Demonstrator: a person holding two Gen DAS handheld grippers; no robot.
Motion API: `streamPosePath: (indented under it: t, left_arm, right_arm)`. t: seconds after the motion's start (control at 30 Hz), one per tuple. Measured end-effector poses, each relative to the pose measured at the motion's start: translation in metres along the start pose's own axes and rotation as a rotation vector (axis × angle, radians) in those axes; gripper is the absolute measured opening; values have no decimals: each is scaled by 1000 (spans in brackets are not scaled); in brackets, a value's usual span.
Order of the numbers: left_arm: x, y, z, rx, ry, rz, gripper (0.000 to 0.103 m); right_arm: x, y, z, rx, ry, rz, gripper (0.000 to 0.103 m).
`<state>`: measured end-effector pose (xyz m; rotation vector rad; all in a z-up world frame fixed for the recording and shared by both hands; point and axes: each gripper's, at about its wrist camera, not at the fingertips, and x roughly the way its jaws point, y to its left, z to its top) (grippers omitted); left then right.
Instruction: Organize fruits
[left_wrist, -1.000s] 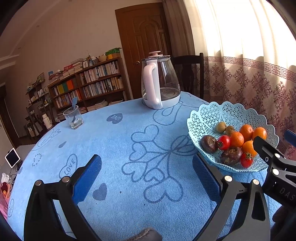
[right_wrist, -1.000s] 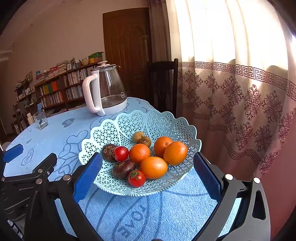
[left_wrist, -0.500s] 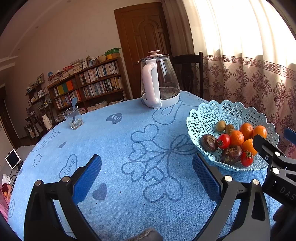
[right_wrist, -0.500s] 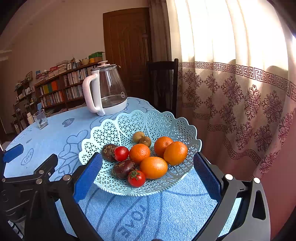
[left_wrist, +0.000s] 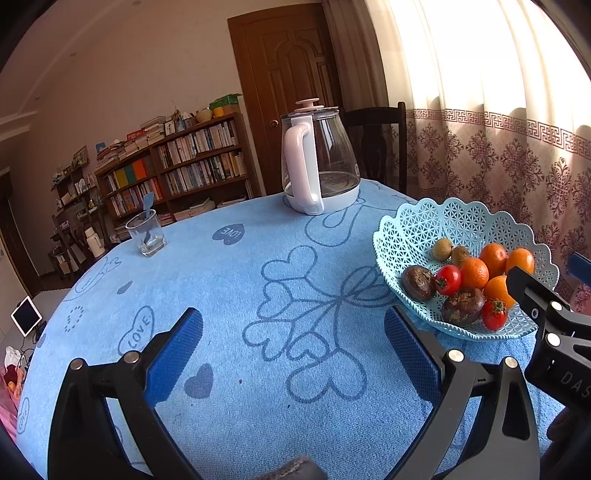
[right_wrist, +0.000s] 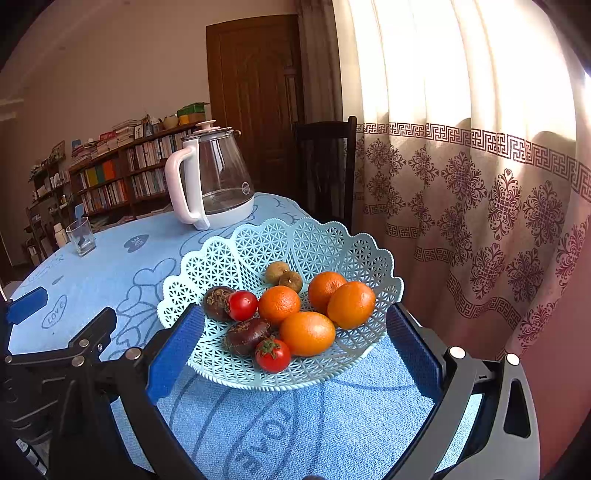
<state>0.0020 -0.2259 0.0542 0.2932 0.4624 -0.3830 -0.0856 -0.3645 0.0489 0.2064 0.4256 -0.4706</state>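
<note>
Tablecloth bears basket: four oranges, two tomatoes.

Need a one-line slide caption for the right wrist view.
Open right gripper facing a pale blue lattice basket of oranges, tomatoes and dark fruits on a blue tablecloth.

black plastic gripper frames, blue textured pads on fingers, silver screws, white "DAS" lettering
</note>
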Motion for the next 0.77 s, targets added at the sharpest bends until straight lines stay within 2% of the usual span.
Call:
streamPosePath:
  t: [0.47, 0.77]
  left_arm:
    - [0, 0, -4, 10, -5, 1, 98]
    - [4, 14, -4, -40, 48, 18, 98]
  right_arm:
    - [0, 0, 0, -2, 1, 0, 100]
    - [3, 2, -2, -9, 5, 0, 100]
